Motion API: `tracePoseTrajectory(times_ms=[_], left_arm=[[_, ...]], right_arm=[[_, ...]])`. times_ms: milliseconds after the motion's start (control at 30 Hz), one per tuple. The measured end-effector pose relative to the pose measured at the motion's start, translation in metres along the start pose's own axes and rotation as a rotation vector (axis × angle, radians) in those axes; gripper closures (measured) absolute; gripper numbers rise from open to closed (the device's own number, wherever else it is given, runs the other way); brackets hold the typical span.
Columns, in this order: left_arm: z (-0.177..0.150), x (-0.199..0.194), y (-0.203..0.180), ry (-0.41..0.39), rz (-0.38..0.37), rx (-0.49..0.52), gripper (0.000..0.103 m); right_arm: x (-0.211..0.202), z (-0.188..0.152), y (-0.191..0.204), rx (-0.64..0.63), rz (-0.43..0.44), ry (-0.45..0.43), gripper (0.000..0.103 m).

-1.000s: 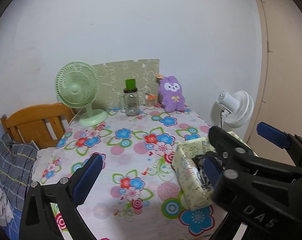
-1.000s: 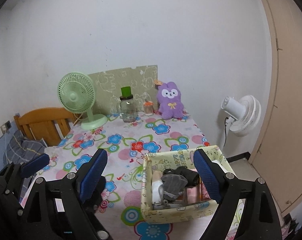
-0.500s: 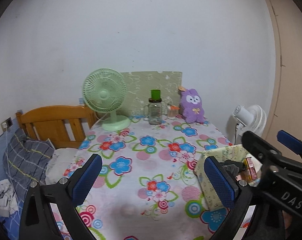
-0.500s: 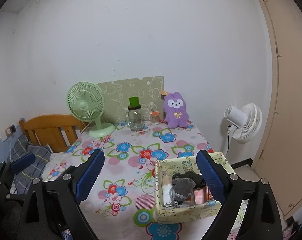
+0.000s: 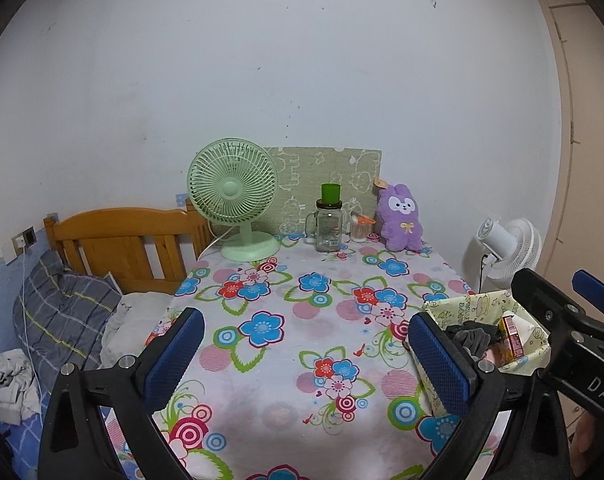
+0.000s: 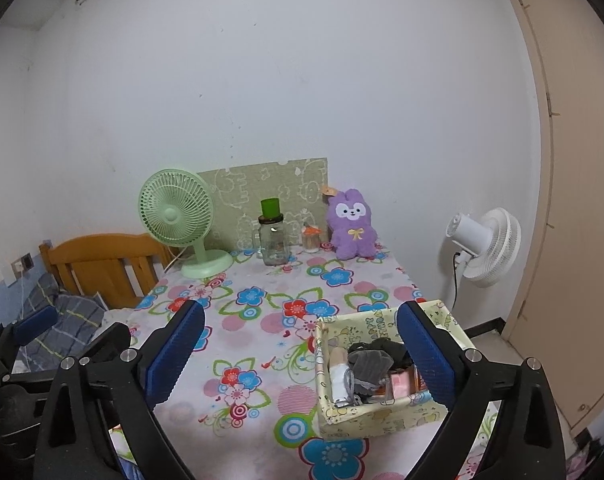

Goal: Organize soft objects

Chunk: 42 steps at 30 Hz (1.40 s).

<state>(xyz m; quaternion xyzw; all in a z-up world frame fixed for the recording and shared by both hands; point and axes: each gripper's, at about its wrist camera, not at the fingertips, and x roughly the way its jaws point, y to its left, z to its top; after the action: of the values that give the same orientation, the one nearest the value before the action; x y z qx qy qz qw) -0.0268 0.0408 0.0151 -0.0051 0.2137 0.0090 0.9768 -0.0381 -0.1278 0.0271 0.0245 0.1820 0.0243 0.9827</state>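
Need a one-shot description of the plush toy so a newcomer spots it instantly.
Find the flowered table and follow it to the far edge by the wall. The plush toy sits at the right end of that row, beside a glass jar: the only purple, furry, long-eared thing there.

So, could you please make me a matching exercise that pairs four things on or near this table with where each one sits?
Things:
1. green fan
2. plush
3. box
4. white fan

Places:
A. near right part of the table, holding dark socks
B. off the table, beyond its right edge
C. back left of the table
D. back right of the table, against the green board

Pairs: 1-C, 2-D, 3-A, 4-B
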Motion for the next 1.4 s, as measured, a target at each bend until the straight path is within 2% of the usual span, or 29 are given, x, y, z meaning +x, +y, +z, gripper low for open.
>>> tracePoseTrajectory(times_ms=[600,1400], left_arm=[[0.001,-0.003,-0.004,-0.016,0.029,-0.022,0.000],[0.004,0.001,-0.003,-0.018,0.013,-0.007,0.000]], right_arm=[[-0.001,0.003,-0.007,0.002,0.012,-0.014,0.000],[0.003,0.002,-0.016,0.022,-0.017,-0.005,0.000]])
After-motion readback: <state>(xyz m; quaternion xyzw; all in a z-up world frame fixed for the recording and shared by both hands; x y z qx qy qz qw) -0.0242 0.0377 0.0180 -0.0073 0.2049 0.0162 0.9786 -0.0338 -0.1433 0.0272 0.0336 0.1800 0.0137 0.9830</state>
